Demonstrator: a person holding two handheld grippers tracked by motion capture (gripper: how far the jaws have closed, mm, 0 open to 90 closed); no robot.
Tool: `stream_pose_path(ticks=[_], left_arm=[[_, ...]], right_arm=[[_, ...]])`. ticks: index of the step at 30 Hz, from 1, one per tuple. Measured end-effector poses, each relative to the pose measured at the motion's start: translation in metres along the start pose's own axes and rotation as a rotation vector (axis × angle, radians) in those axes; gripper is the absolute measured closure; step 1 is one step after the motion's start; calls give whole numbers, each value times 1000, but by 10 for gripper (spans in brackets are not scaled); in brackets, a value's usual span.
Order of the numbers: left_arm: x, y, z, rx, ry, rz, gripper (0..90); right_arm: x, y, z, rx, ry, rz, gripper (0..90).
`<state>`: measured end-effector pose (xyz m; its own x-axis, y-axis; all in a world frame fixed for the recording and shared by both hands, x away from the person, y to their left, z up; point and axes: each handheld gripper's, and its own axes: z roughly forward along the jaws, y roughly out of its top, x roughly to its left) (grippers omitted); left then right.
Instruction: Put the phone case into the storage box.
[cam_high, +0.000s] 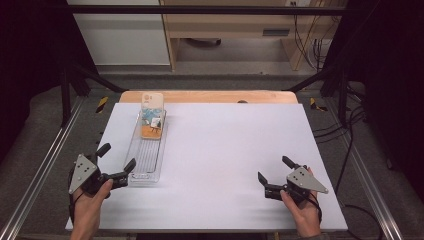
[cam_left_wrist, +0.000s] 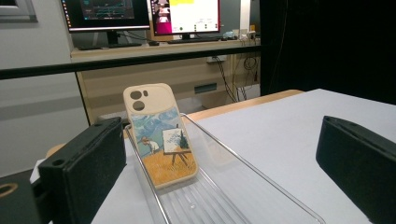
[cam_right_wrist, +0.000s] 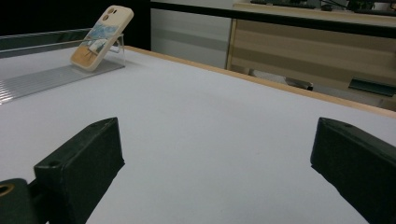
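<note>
A cream phone case (cam_high: 151, 114) with a painted field scene leans tilted against the far end of a long clear plastic tray (cam_high: 137, 165) on the left of the white table. In the left gripper view the case (cam_left_wrist: 161, 135) stands ahead inside the tray (cam_left_wrist: 261, 175). My left gripper (cam_high: 116, 157) is open at the tray's near end, its jaws to either side of that end, nothing held. My right gripper (cam_high: 274, 169) is open over the bare table at the near right, far from the tray. From there the case (cam_right_wrist: 100, 37) shows at upper left.
The white table top (cam_high: 225, 150) has a wooden strip along its far edge (cam_high: 210, 96). Metal frame rails (cam_high: 40, 165) run down both sides. A wooden bench and cables stand beyond the table, with monitors (cam_left_wrist: 187, 14) on a desk.
</note>
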<state>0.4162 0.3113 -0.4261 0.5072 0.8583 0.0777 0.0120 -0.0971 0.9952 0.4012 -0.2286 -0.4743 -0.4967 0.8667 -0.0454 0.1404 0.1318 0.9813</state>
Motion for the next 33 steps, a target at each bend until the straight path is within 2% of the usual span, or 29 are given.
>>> stream_pose_path(ticks=[15,24,30,31,33], left_arm=[[-2,-15,2,28,-15,6,13],[-4,-23,1,40,-18,-5,13],[-7,-29,0,48,-10,-12,13],[-7,-30,1,34,-25,-14,14],[-6,-31,1,31,-21,-16,14]], right_arm=[[-2,-1,0,-5,-8,-5,23],[-6,-2,0,-34,-58,-34,21],[-13,-4,2,-36,-72,-21,22],[-14,-4,2,-34,-73,-21,22],[-16,-5,4,-26,-77,-23,22]])
